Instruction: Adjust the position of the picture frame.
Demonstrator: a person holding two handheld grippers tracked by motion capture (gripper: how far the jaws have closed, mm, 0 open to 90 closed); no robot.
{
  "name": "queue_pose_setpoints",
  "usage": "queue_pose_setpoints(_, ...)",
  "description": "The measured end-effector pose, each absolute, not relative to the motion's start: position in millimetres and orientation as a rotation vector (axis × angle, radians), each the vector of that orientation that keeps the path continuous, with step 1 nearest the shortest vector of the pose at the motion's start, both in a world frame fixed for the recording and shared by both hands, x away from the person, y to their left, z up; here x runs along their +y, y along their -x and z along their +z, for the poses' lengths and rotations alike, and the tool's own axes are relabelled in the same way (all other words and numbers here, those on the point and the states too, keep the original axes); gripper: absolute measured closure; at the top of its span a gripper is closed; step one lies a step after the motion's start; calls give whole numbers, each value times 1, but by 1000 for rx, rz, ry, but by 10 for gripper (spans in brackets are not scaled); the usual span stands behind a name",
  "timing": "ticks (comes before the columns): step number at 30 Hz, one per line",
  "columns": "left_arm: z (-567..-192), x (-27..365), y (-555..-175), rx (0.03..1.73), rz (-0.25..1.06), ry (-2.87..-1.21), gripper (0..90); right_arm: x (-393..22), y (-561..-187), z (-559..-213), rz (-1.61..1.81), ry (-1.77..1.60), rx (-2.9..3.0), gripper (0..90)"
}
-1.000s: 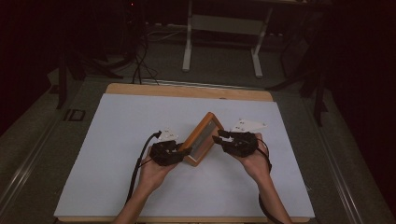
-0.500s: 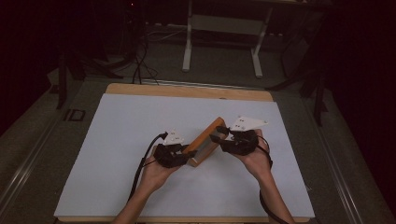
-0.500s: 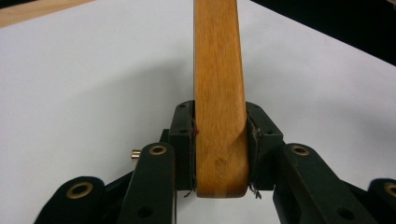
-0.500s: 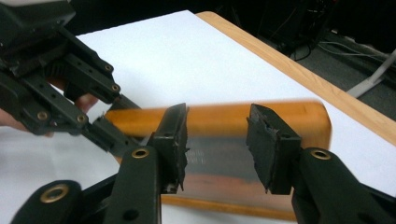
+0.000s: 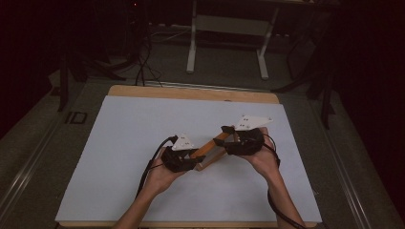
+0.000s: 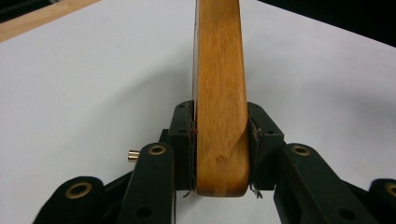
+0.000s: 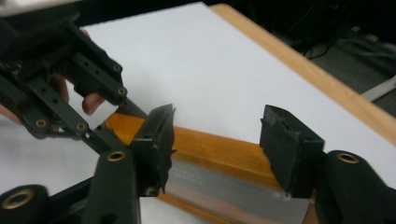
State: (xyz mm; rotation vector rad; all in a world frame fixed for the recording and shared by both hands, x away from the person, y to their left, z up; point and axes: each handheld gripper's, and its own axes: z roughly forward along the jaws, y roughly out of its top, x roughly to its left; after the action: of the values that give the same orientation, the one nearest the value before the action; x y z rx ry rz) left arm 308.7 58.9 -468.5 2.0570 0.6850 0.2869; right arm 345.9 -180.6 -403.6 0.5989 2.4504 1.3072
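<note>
- Wooden block (image 5: 210, 148), one only, w/ a grey metal-looking face (image 7: 233, 184), sits between two hand-held grippers over the middle of the white sheet (image 5: 119, 143); it runs on a slant from lower left to upper right in the high view.
- Whether the block's low end touches the sheet or hangs just off it: can't tell.
- Left gripper (image 5: 184, 160): jaws pinched tight on the block's near end. In the left gripper view both pads press the wood's (image 6: 220, 116) two flat sides, w/ the rounded end poking out toward the camera.
- Right gripper (image 5: 234, 140): jaws spread, having just been opening. In the right gripper view the block lies between and below the two pads (image 7: 156, 140), pads clear of the wood on each side – no squeeze.
- Count: 2 grippers, 2 hands, 1 block. One grey three-cornered plate on each gripper, so 2 plates; the right one (image 5: 253, 122) catches the light more.
- Left hand (image 5: 160, 176) and right hand (image 5: 262, 157) come in from the bottom edge, forearms angled inward.
- Cable (image 5: 153, 164) loops off the left gripper toward the person; a second cable trails down by the right forearm.
- Table: 1 wooden top (image 5: 191, 92), its edge showing past the sheet on the far side.
- Beyond the table, dark floor w/ 1 pale metal stand (image 5: 229, 28) and loose black cables.
</note>
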Motion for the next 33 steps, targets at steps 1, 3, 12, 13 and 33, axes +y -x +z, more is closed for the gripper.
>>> queue_pose_setpoints(1, -469, 59, -309, 676, 288, -2060, 684, -181, -347, -404, 1296, -601, 2450, 433)
queue_pose_setpoints(3, -469, 59, -309, 660, 289, -2064, 683, -181, -350, -404, 1302, -608, 2454, 423)
queue_pose_setpoints(12, -468, 57, -311, 610, 279, -2088, 679, -179, -356, -411, 1257, -581, 2534, 388)
queue_pose_setpoints(13, -468, 57, -311, 605, 278, -2091, 679, -179, -356, -411, 1261, -572, 2547, 390)
queue_pose_setpoints(33, -474, 61, -322, 640, 190, -2055, 615, -179, -352, -417, 1043, -392, 2746, 477)
